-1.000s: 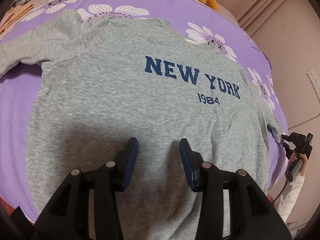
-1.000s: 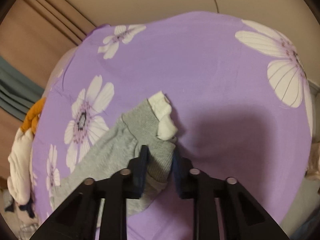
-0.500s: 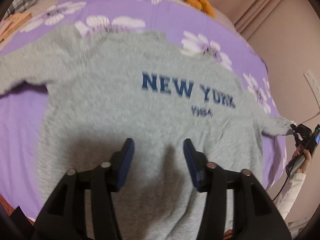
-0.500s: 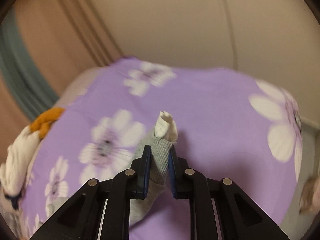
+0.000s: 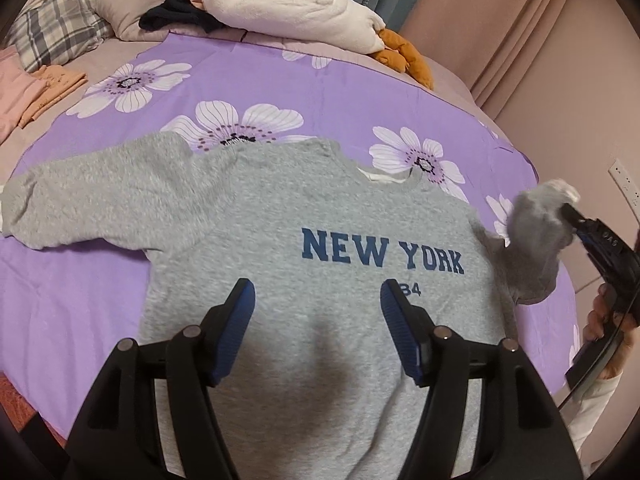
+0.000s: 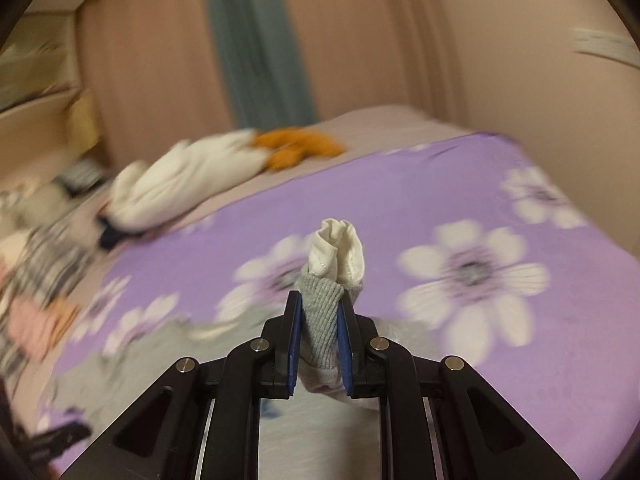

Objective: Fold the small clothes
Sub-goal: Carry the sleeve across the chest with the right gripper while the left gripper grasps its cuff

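Item: grey sweatshirt (image 5: 280, 216), flat on purple flowered bedspread (image 5: 328, 92), print facing up | Your left hand-held gripper (image 5: 316, 320): above its lower front, jaws opening, nothing between them | Your right hand-held gripper (image 6: 318, 312): clenched on sleeve cuff (image 6: 322, 316), lifted off the bed | Far edge: white plush toy (image 5: 296, 12).

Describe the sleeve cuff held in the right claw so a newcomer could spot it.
On the purple floral bedsheet lies a grey NEW YORK sweatshirt. Its sleeve cuff, lifted off the sheet, is pinched in the right claw. Only this cuff shows a white lining poking out.
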